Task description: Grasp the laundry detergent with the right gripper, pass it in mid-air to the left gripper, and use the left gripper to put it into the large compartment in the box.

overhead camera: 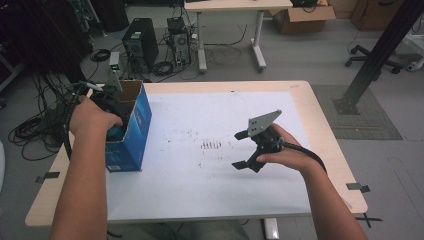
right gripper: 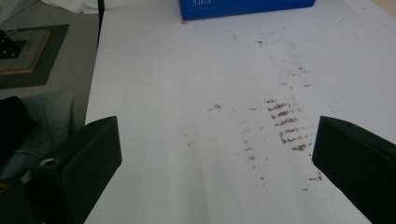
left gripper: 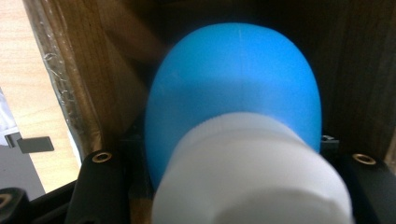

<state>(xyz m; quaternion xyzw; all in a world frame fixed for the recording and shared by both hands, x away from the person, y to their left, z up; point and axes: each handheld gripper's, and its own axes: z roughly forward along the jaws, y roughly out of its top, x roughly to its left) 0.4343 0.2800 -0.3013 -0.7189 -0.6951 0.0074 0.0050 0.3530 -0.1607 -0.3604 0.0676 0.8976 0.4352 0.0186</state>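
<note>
A: Blue bottle [left gripper: 233, 88] with a white cap [left gripper: 252, 177]: it sits inside the blue box [overhead camera: 132, 132] at the left edge of the table [overhead camera: 240, 86], and the left gripper [overhead camera: 107, 107] is pinching it, jaws pressed in on either side of the bottle.

B: What hems it in?

A: The brown cardboard walls [left gripper: 79, 84] of the box, close on both sides and behind. In the left gripper view the cap is nearest the camera, the blue body beyond it, then the dark inner wall.

B: And the right gripper [overhead camera: 243, 150]?

A: Spread wide, nothing between the jaws. It hangs just above the white sheet [overhead camera: 210, 200] covering the table, well apart from the box, pointing left toward it.

B: Anything between the two?

A: Just a patch of brown smudge marks [overhead camera: 211, 145] on the sheet, just left of the right gripper. Beyond them, in the right gripper view, the lower edge of the blue box shows at the top.

B: Farther off?

A: Past the table, on the floor: a black computer tower [overhead camera: 141, 44] amid tangled cables [overhead camera: 35, 130], a second desk [overhead camera: 230, 6], an open cardboard carton [overhead camera: 302, 17], and a black metal post [overhead camera: 377, 55] at right.
</note>
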